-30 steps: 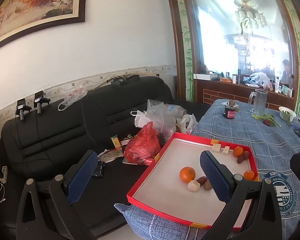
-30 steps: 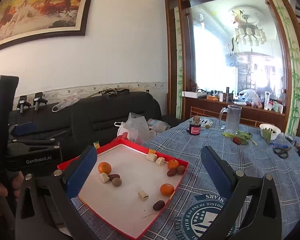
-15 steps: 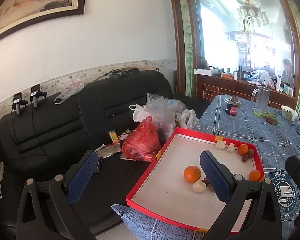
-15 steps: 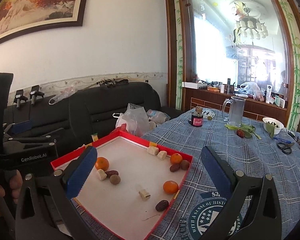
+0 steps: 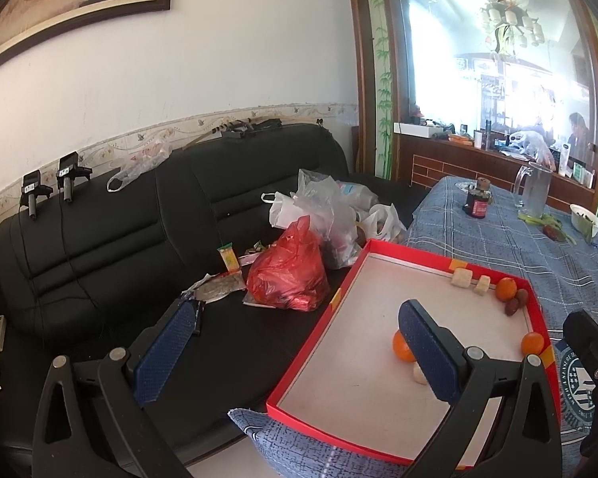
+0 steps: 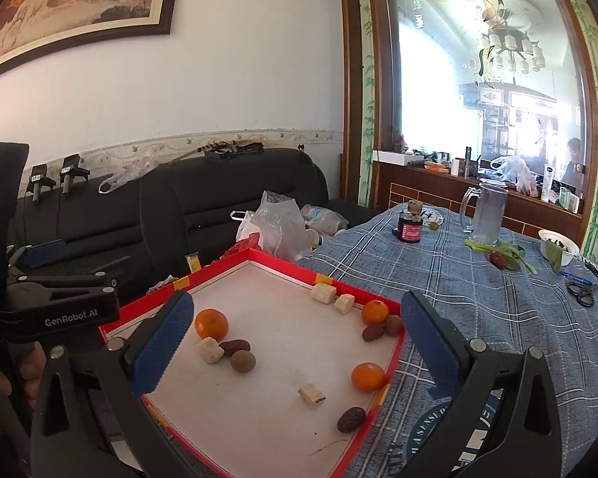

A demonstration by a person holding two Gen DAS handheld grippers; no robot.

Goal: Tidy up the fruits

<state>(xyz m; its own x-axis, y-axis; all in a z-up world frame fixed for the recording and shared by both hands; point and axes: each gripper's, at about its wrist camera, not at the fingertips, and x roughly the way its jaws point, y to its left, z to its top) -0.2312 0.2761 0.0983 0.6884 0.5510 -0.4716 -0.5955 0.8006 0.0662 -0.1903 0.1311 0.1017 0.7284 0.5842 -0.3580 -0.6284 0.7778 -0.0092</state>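
A red-rimmed tray (image 6: 394, 352) with a white floor lies on the blue checked tablecloth. In it are three oranges (image 6: 211, 323), dark dates (image 6: 235, 345), brown nuts (image 6: 243, 360) and pale cubes (image 6: 311, 395). My right gripper (image 6: 295, 348) hovers open above the tray's middle, nothing between its fingers. My left gripper (image 5: 299, 352) is open over the tray's left rim (image 5: 319, 332) and the sofa edge; its right finger (image 5: 426, 354) partly hides one orange (image 5: 402, 348). The left gripper's body (image 6: 56, 310) shows at the left of the right wrist view.
A black sofa (image 5: 119, 231) left of the table carries a red bag (image 5: 287, 275) and clear plastic bags (image 5: 323, 207). Farther along the table stand a dark jar (image 6: 410, 229), a glass pitcher (image 6: 484, 213), a white bowl (image 6: 558, 245), scissors (image 6: 582, 292) and green scraps.
Both grippers have tilted down and drifted closer to the tray, which now looks larger and lower in both views. The fruits have not moved.
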